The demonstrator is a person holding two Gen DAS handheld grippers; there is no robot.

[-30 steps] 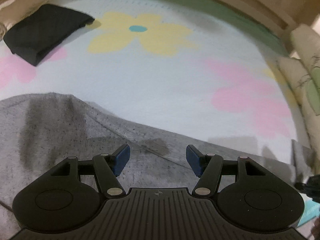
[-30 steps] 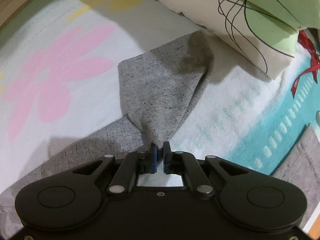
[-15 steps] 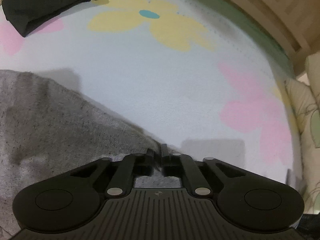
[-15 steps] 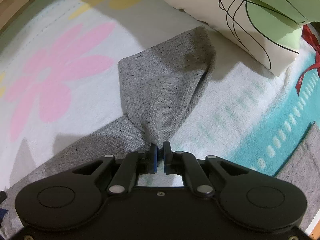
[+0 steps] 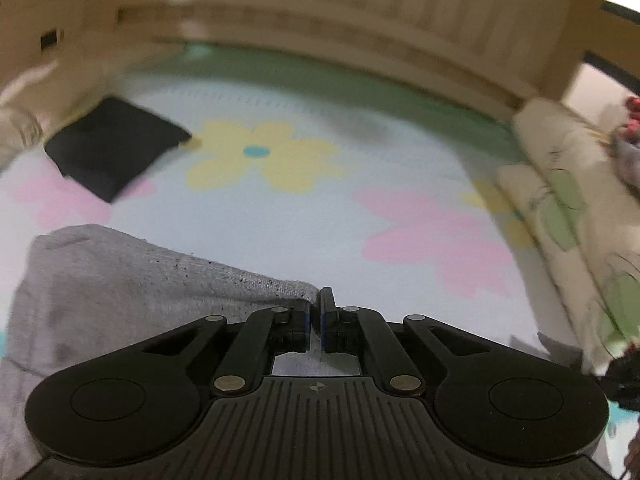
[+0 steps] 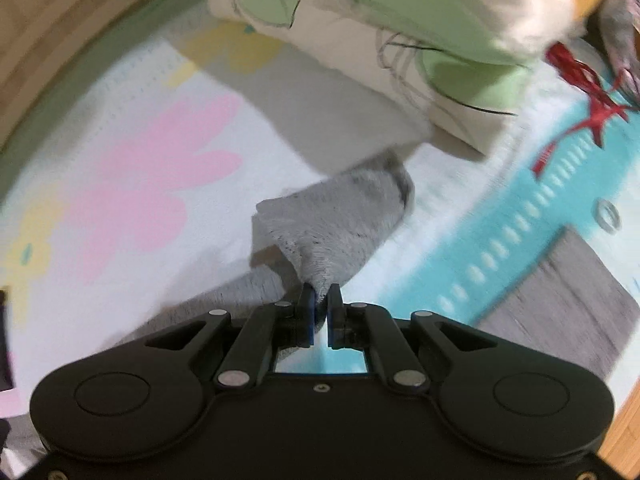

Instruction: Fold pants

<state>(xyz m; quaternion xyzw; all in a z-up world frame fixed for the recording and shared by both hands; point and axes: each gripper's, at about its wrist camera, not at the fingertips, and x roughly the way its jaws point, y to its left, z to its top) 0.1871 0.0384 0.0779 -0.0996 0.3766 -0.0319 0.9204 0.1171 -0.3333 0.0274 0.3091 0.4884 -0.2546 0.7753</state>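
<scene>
The grey heathered pants lie on a flowered bed sheet. My left gripper is shut on the pants' edge and holds it lifted off the sheet; the cloth hangs to the left. In the right wrist view my right gripper is shut on another part of the pants, whose cloth rises in a peak from the fingers toward the pillows. Both views are motion-blurred.
A folded black garment lies at the far left of the sheet. Cream and green pillows line the right side, also seen in the left wrist view. A wooden bed frame runs behind. A teal patterned blanket lies right.
My left gripper closed on the pants' edge and has lifted it up. My right gripper, still shut on the cloth, has risen and pulled back, so the cloth peak looks smaller.
</scene>
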